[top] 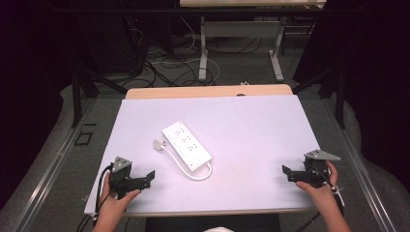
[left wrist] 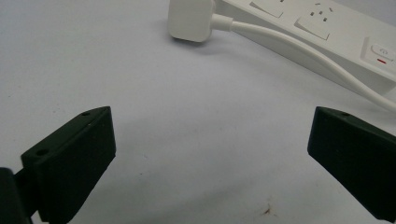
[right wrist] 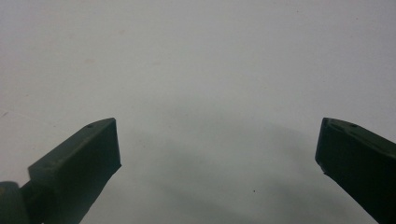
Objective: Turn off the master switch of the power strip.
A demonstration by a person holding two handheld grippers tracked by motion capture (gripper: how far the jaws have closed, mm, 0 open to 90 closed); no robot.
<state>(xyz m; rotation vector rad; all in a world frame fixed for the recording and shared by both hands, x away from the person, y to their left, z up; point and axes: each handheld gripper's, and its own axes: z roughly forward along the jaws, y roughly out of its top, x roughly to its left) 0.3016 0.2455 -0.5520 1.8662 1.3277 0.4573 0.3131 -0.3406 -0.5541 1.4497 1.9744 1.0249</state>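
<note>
A white power strip (top: pixel 187 144) lies at an angle in the middle of the white table (top: pixel 251 121), its white cable (top: pixel 186 166) looping back to a white plug (top: pixel 159 144) beside it. The left gripper (top: pixel 147 178) rests near the front left corner, jaws open and empty, pointing toward the strip. In the left gripper view the plug (left wrist: pixel 191 19), cable (left wrist: pixel 299 49) and strip (left wrist: pixel 345 32) lie ahead of the open left gripper (left wrist: pixel 210 140). The right gripper (top: pixel 286 172) sits near the front right edge, open; in the right gripper view the right gripper (right wrist: pixel 217 149) is empty over bare tabletop.
The table's front edge (top: pixel 203 211) runs just behind both hands. Beyond the table's far edge stand another table's legs (top: pixel 203 53) and loose floor cables (top: pixel 169 67). Dark curtains close in both sides.
</note>
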